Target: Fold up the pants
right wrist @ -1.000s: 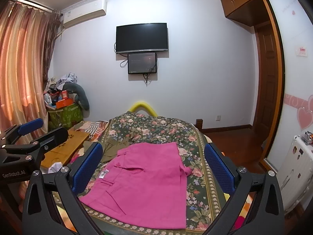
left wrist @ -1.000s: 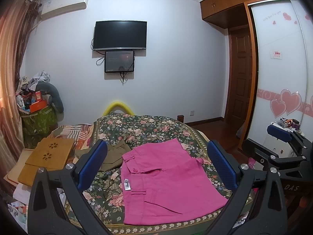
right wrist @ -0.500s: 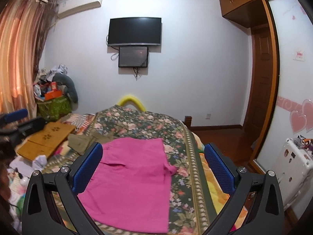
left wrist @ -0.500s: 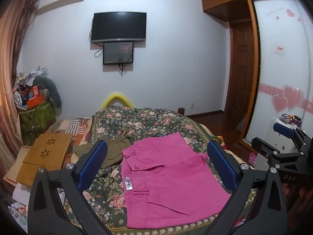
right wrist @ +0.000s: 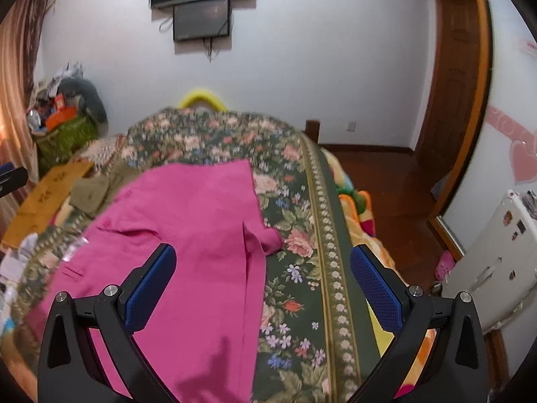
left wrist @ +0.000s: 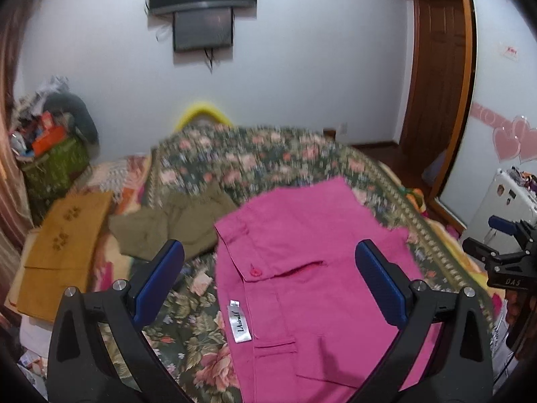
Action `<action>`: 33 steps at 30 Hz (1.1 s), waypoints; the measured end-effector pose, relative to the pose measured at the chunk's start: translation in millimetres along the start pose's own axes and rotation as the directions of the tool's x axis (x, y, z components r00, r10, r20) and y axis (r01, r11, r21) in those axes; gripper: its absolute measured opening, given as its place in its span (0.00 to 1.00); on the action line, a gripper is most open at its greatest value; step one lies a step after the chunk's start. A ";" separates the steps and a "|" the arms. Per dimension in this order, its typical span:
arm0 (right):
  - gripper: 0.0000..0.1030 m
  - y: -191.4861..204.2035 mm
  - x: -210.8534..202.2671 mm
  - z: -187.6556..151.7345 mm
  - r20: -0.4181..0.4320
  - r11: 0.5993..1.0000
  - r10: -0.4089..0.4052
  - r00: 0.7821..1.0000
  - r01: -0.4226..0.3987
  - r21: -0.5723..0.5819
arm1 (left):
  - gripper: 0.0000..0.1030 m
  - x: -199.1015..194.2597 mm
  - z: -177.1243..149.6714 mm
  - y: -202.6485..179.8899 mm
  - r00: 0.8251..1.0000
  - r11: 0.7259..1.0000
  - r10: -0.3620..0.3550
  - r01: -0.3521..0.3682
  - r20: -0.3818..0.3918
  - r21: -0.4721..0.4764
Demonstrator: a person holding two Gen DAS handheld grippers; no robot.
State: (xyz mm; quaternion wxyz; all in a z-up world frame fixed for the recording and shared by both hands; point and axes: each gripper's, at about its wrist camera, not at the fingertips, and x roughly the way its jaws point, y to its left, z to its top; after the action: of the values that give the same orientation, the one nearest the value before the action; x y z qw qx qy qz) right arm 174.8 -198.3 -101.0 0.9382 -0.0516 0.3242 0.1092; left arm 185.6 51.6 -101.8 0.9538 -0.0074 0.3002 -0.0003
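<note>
Pink cotton-like cloth fills the lower middle of both views: the pants [left wrist: 312, 268] lie flat on the floral bedspread [left wrist: 235, 158], waistband with its button toward the left, white label at the lower centre. The cloth looks soft and light, not slippery, and I think it will drape and crease easily. The left gripper [left wrist: 268, 288] and the right gripper [right wrist: 261, 285] are both spread wide and hold nothing. A good hold seems the thicker waistband and the hem corners.
</note>
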 end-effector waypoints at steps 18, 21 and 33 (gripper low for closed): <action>0.80 7.2 133.6 4.2 -0.187 0.984 0.151 0.971 -0.165 -0.062 | 0.72 160.3 -52.2 39.6 0.890 0.987 -0.154 0.117 -0.429 -0.113; 0.66 9.4 148.0 5.2 -0.211 0.980 0.174 0.962 -0.190 -0.058 | 0.64 165.2 -56.6 33.8 0.873 0.978 -0.200 0.152 -0.446 -0.142; 0.06 6.7 139.5 13.7 -0.149 0.970 0.231 0.962 -0.240 -0.049 | 0.46 165.1 -59.6 21.8 0.884 0.996 -0.085 0.074 -0.460 -0.042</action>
State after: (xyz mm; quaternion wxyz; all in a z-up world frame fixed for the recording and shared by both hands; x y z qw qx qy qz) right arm 288.2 -165.6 -176.9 0.8908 -0.0514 0.3905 0.2266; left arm 286.7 71.7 -245.5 0.8542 -0.0304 0.5177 -0.0379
